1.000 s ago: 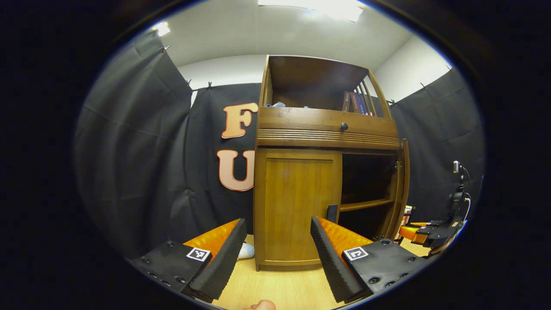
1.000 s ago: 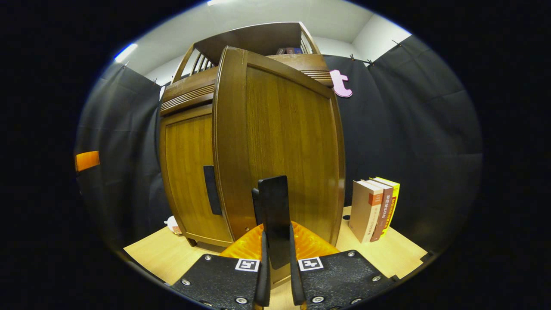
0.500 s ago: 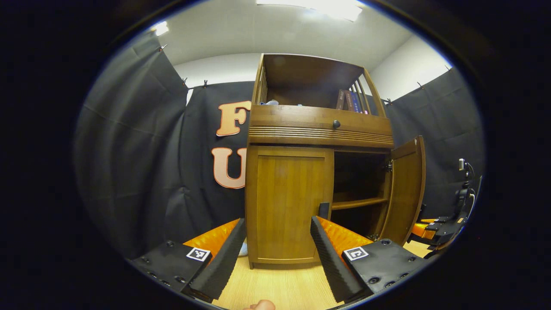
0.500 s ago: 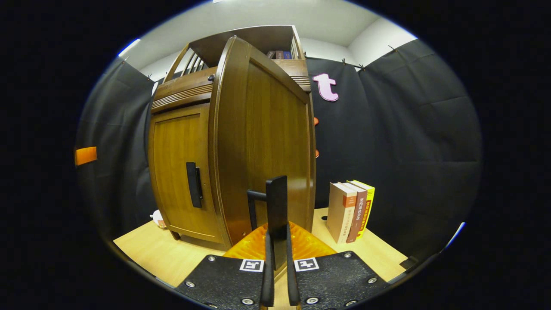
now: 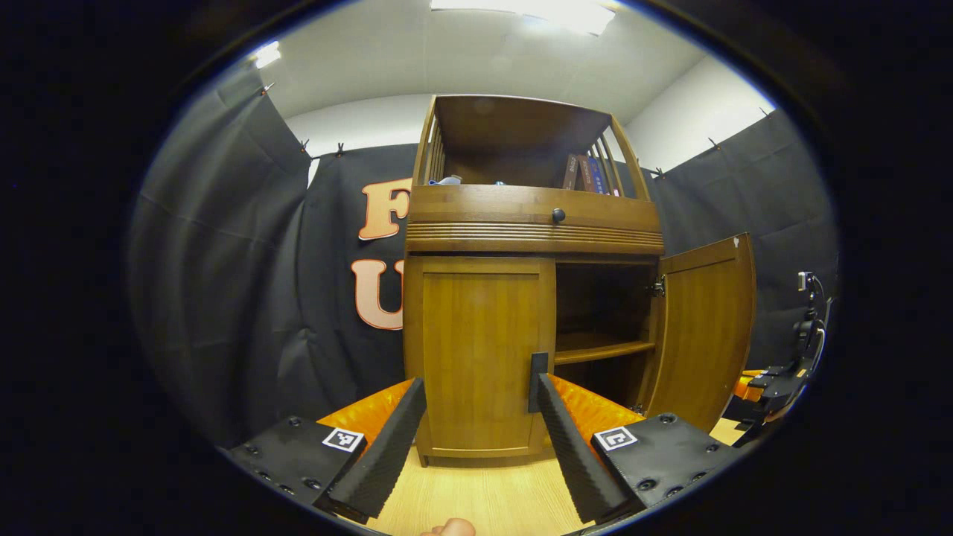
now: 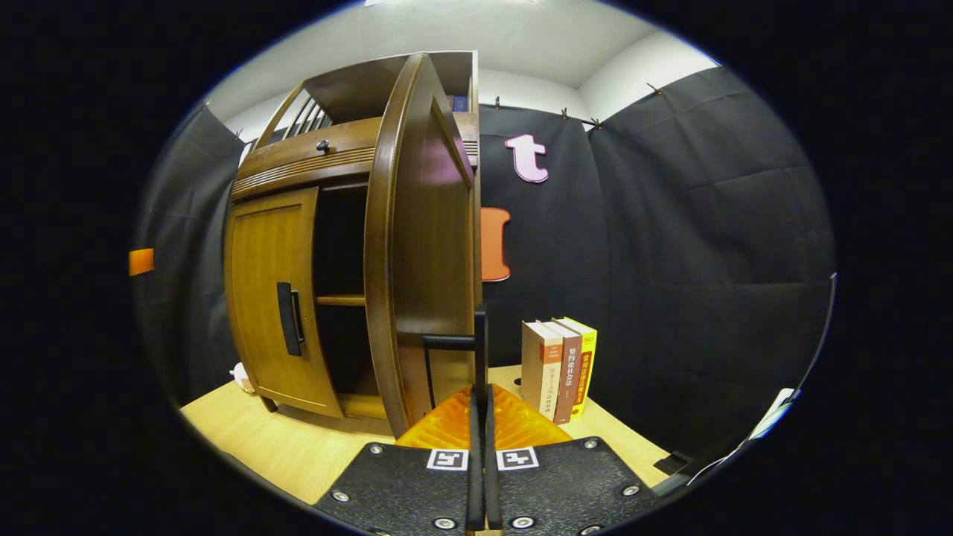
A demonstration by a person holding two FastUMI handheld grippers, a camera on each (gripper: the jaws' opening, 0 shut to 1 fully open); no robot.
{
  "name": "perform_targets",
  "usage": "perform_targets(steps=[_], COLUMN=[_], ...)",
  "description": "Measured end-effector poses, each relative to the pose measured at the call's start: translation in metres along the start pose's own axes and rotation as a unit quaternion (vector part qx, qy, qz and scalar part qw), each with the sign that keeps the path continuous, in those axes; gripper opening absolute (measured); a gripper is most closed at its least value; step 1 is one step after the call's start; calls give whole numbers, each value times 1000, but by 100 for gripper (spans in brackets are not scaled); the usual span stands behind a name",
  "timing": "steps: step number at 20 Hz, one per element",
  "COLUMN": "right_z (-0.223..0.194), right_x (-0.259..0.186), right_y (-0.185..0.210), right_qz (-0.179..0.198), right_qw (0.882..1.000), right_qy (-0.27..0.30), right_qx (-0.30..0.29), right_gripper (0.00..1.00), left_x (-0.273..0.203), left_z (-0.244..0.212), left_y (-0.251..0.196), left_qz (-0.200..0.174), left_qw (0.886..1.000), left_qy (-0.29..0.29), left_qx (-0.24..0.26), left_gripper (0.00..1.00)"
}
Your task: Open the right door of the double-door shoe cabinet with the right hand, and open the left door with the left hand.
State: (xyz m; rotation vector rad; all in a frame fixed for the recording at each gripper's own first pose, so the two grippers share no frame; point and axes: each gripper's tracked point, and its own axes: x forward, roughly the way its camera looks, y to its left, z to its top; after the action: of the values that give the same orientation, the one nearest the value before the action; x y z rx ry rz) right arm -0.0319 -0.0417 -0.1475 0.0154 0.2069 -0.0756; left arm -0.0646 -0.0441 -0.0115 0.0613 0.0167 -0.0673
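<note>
the left hand-held gripper (image 5: 476,439) is hanging open straight in front of the closed left door (image 5: 480,357), its upright black handle (image 5: 537,381) lying just above the right-side finger, while the right hand-held gripper (image 6: 480,447) is pinching the swung-out right door's (image 6: 417,246) handle (image 6: 476,350).

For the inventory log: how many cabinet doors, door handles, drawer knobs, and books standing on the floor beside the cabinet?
Cabinet doors: 2 (left door shut, right door open)
Door handles: 2 (left handle, right handle)
Drawer knob: 1
Floor books: 3
Total: 8
</note>
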Motion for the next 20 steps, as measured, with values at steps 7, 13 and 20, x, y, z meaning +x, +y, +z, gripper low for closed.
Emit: perform_targets(steps=[7,13,20], right_z=[0,-1,-1], right_x=[1,5,-1], right_y=[-19,-36,-56], right_qz=[28,56,61], right_qw=[1000,998,998], right_qy=[-3,2,2], right_qx=[6,15,30], right_gripper=[0,0,3], left_x=[15,29,47], left_z=[-5,-13,-26], left_y=[-16,-31,-51], left_qz=[5,2,-5], left_qw=[1000,1000,1000], left_qy=[7,15,29], left_qx=[0,-3,-2], left_gripper=[99,99,99])
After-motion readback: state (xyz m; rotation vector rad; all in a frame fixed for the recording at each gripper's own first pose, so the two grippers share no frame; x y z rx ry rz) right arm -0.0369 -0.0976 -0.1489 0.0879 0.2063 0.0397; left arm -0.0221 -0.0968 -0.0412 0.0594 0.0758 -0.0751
